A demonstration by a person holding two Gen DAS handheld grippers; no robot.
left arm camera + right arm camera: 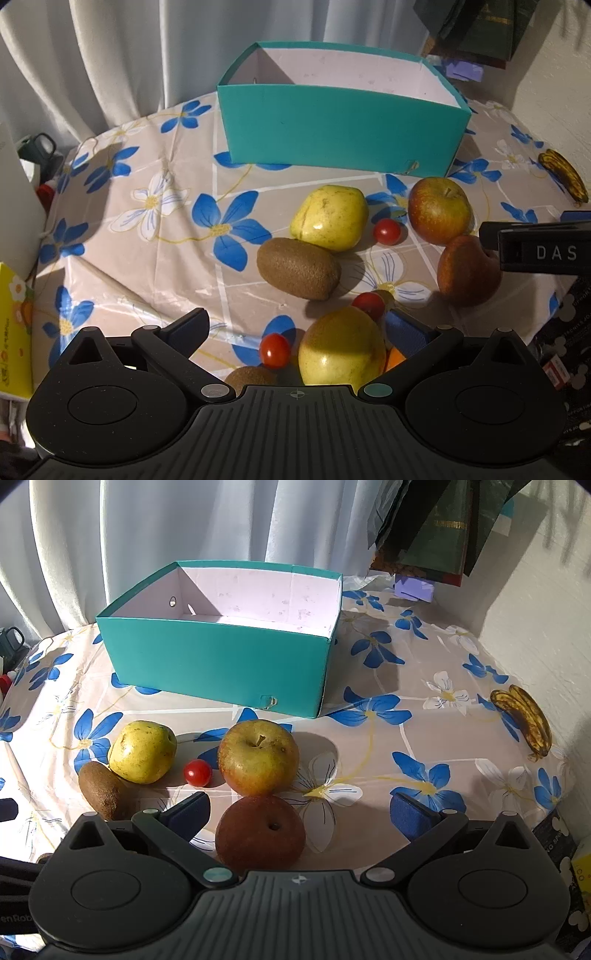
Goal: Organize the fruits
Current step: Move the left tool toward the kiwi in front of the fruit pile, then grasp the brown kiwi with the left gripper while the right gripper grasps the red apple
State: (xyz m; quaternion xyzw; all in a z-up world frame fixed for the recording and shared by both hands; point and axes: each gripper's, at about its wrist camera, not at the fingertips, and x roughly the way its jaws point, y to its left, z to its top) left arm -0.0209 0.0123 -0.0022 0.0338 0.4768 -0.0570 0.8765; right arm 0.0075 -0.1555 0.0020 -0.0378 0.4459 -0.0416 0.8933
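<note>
fruit spread on the counter before an open teal box

the left gripper (297, 328) hangs low over the counter (155, 258) with its jaws spread wide and nothing between the pads. directly ahead of it sits a yellow apple (341, 349), just inside the span of the fingers but not touched by either. a cherry tomato (274, 350) lies just left of that apple, another cherry tomato (368, 305) peeks out behind it, and part of a kiwi (249, 376) shows at the gripper body's edge. something orange shows beside the right pad; what it is cannot be told.

farther out lie a second kiwi (299, 268), a yellow-green pear-like fruit (330, 217) touching it, a third cherry tomato (386, 231), a red-yellow apple (439, 209) and a dark red apple (466, 271) touching it. a spotted banana (563, 175) lies well apart at the right edge.

the right gripper (300, 812) is also open wide and holds nothing. the dark red apple (260, 832) sits between its fingers, nearer the left pad, with no contact visible. just beyond it is the red-yellow apple (258, 757).

the teal box (221, 657) stands at the back of the counter, upright, its white inside showing no fruit. a floral cloth (424, 738) covers the counter, and a pale curtain (184, 524) hangs behind.
</note>
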